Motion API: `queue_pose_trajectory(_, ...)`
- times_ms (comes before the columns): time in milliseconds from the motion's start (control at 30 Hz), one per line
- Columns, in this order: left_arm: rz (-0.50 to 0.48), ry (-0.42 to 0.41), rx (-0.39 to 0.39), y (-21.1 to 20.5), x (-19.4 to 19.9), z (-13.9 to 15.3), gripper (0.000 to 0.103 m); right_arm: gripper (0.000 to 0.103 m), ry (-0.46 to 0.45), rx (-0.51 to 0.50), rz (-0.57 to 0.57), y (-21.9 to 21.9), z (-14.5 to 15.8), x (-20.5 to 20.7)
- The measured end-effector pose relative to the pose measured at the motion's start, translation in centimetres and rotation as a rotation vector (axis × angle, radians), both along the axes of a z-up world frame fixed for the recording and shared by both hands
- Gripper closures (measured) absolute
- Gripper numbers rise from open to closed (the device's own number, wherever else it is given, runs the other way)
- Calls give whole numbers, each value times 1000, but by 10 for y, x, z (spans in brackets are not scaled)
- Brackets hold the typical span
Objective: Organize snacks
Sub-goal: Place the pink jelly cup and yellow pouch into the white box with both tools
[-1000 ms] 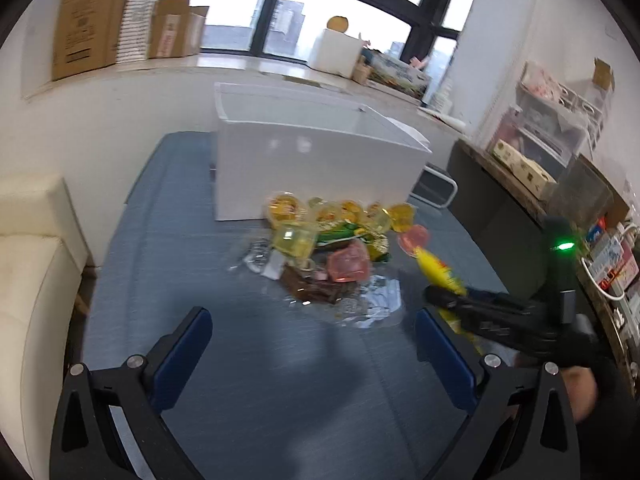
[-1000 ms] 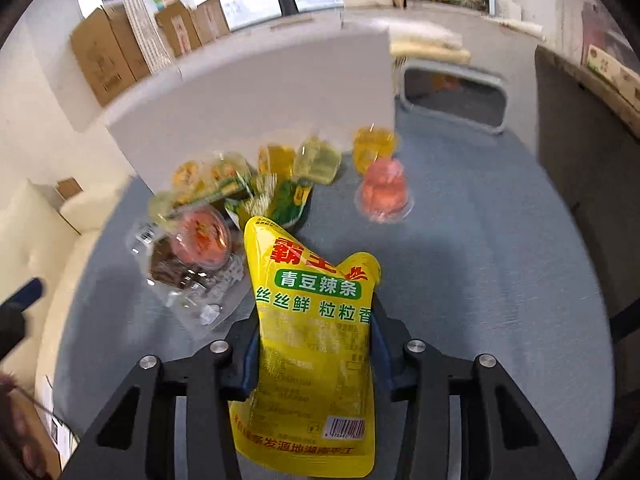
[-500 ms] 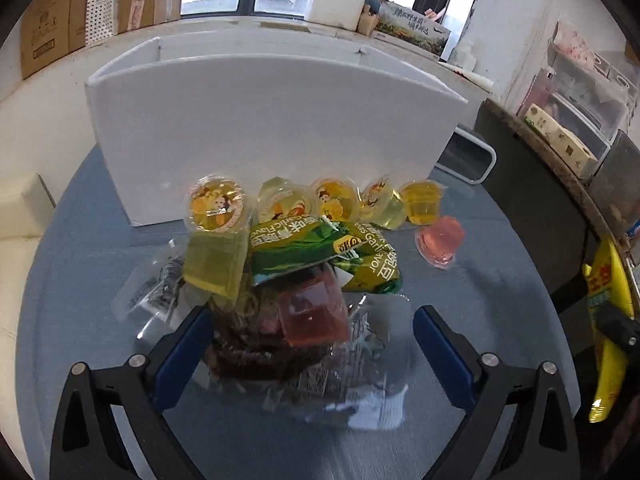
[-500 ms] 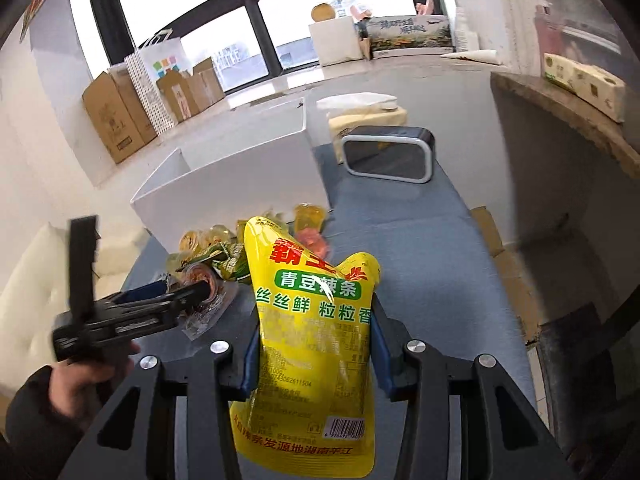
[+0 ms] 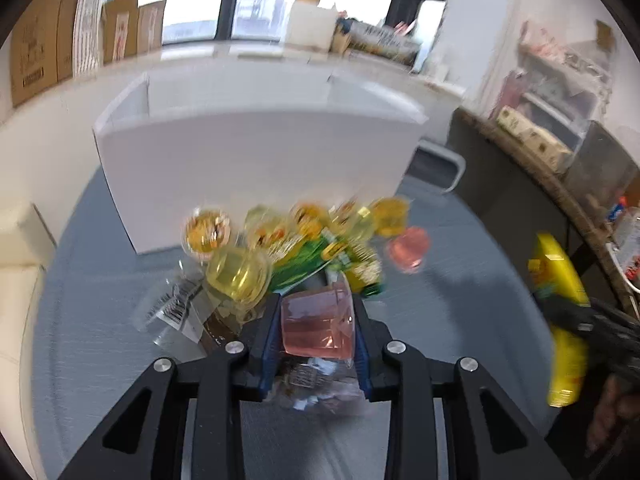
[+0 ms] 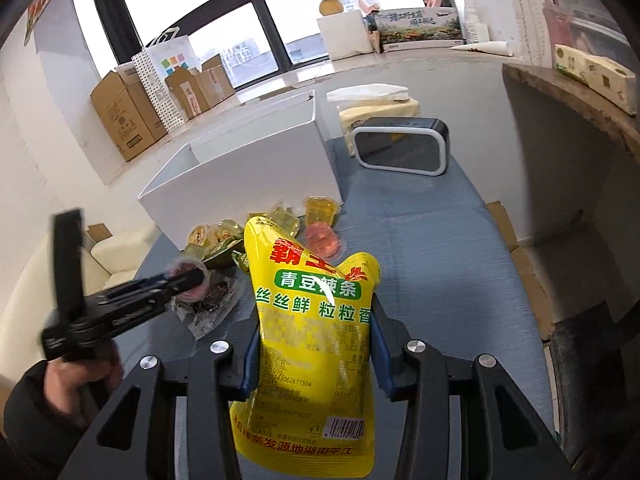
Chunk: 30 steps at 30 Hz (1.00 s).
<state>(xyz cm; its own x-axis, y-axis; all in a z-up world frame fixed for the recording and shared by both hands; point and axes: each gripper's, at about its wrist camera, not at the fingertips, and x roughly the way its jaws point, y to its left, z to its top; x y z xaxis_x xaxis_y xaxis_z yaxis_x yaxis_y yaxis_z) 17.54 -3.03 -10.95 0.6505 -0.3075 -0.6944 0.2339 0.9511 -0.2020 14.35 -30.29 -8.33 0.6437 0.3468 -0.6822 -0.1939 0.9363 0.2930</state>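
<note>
A: Item one, left gripper (image 5: pixel 318 334)?
B: Jaws closed on a pink translucent jelly cup (image 5: pixel 317 328), just in front of the white open-topped plastic bin (image 5: pixel 256 168), over the snack pile.

A: Item two, right gripper (image 6: pixel 314 344)?
B: Jaws clamped on a yellow foil pouch (image 6: pixel 314 328), held up well short of the bin. Label read 青豆辣条; barcode below.

A: Step?
B: Pick-up, judged. Next: carry both into the bin's compartments.

Left gripper (image 5: pixel 316 330) now closed on the pink jelly cup (image 5: pixel 318 326), earlier spread wide above the snack pile (image 5: pixel 288 248); lifted slightly off the clear wrapper (image 5: pixel 176 312).
</note>
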Motion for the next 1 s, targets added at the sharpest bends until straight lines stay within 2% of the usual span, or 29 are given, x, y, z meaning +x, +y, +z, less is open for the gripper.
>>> queue_pose_trajectory(200,6,-145,-22,12,-14,56,68,55,-51,-3,81,27,19,20)
queue_pose_trajectory(267,22,-190,-20,19,-6,76,68,54,-102,-13,133,42,35,35)
queue_pose_trajectory(367,45,-258,8,32,28,104,68,54,-151,-1,172,59,58,70)
queue_pose_trajectory(533,80,-248,11,63,91,123,68,54,-178,-27,205,96,84,150)
queue_pose_trajectory(600,93,-238,32,69,122,118,68,54,-183,-54,249,114,88,181)
queue_pose_trajectory(733,111,-176,29,80,160,102,67,53,-141,-138,250,135,78,225)
queue_pose_trajectory(767,119,-164,38,80,165,98,64,50,-131,-153,255,139,75,233)
queue_pose_trajectory(800,151,-158,66,82,169,94,45,46,-124,-157,257,141,72,237)
queue_pose_trajectory(833,161,-153,78,83,172,91,9,25,-111,-158,256,141,68,242)
queue_pose_trajectory(867,163,-154,74,85,172,88,0,6,-94,-158,253,140,65,245)
queue_pose_trajectory(1000,163,-161,75,93,166,79,0,1,-94,-158,204,130,60,246)
